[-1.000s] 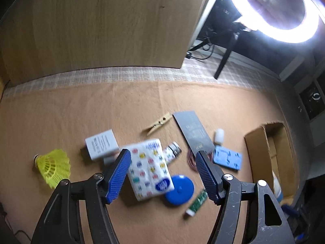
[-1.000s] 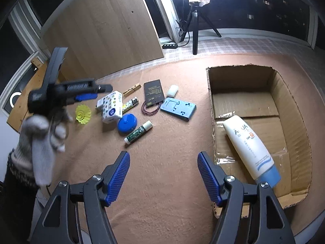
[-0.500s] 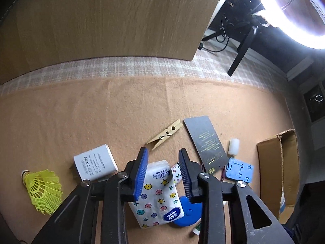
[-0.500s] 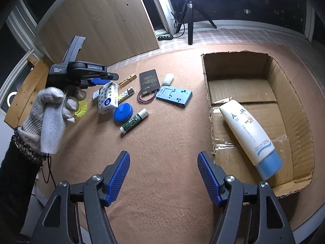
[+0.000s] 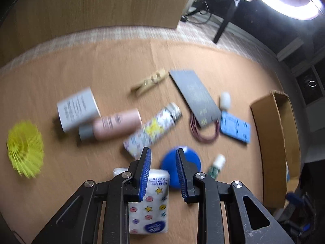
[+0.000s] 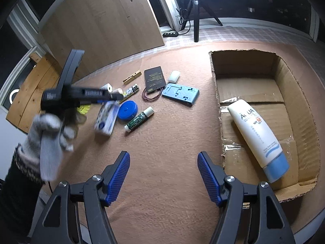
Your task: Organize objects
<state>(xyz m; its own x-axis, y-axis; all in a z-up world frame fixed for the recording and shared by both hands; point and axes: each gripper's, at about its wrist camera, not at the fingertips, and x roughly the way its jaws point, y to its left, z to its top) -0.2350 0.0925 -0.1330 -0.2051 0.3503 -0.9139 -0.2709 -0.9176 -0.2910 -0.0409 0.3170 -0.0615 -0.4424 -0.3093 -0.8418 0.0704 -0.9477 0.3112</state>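
Left tongs [image 5: 163, 169] clamp a pack of tissues [image 5: 151, 203], white wrap printed with stars and dots; in the right wrist view the pack [image 6: 106, 119] hangs clear of the bench [image 6: 166, 146], carried by a gloved hand [image 6: 50, 134]. Motion blur in both views, so the lift looks under way. Right tongs [image 6: 163, 177] gape wide, holding nothing, poised over bare bench just beside the cardboard box [image 6: 288, 77]. Box sits at the right end of the bench, top open. Inside it: one sunscreen tube [image 6: 257, 136], lying flat, cap toward the near wall. Nothing else visible in the box. Remaining on the bench, in a loose cluster well apart from the box: yellow shuttlecock [image 5: 25, 146], white charger block [image 5: 78, 109], pink bottle with grey cap [image 5: 113, 125], patterned tube [image 5: 152, 128], wooden clothespin [image 5: 150, 82], dark flat card-like slab [image 5: 195, 97] lying over a loop of red cord [image 5: 203, 130], small white capsule-shaped piece [image 5: 225, 99], blue plastic plate [image 5: 234, 127], blue round tape measure [image 6: 128, 109], green-patterned lip balm stick [image 6: 139, 119]. Judgement: early stage, one item boxed, one in transit, roughly eleven left. Tissue pack likely bound for the box; it is soft, so it should carry easily.
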